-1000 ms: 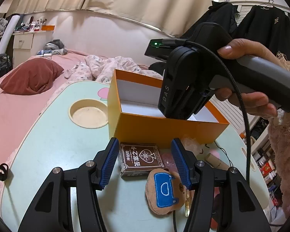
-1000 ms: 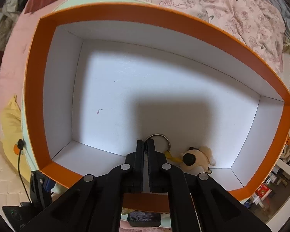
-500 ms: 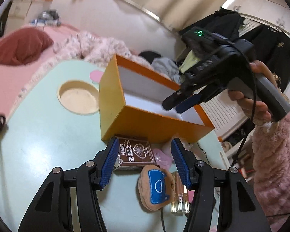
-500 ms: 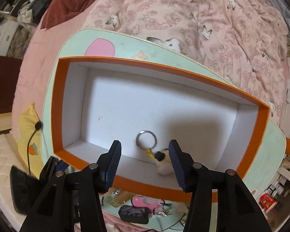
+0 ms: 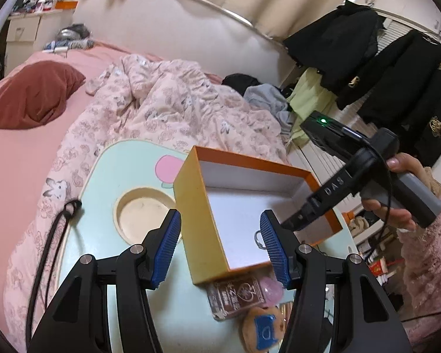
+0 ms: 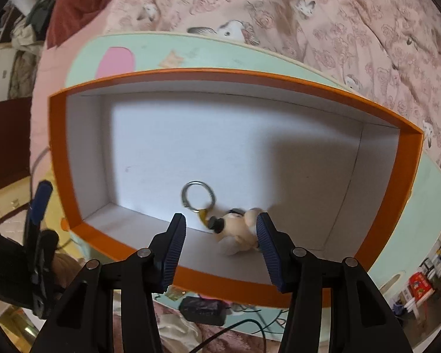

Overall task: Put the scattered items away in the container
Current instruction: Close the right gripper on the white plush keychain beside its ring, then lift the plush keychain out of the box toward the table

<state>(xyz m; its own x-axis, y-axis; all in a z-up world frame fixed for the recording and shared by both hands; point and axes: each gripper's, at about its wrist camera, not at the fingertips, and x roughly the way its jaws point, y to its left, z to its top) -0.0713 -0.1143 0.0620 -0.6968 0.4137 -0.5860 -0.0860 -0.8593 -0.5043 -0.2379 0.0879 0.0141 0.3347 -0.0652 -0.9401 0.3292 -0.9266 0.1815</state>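
Observation:
The orange box (image 5: 195, 214) with a white inside stands on the mint-green table (image 5: 108, 176). A small plush keychain (image 6: 238, 231) with a metal ring (image 6: 198, 195) lies loose on the box floor, near the front wall. My right gripper (image 6: 221, 217) hovers just above it, open, with its pads clear of the toy. A hand holds this gripper over the box's right end (image 5: 308, 211). My left gripper (image 5: 220, 217) is open and holds nothing, above the box's near corner. A brown card box (image 5: 238, 294), a pink item (image 5: 272, 288) and a round plush with a blue patch (image 5: 261, 329) lie below it.
A round cup recess (image 5: 144, 220) is sunk in the table left of the box. A black cable (image 5: 47, 250) hangs over the table's left edge. Pink bedding (image 5: 176, 97) surrounds the table. A black device (image 6: 203, 306) and cords lie in front of the box.
My right gripper opened and let go of the keychain ring, then drew up and back; the keychain now lies in the box. My left gripper rose and swung toward the box.

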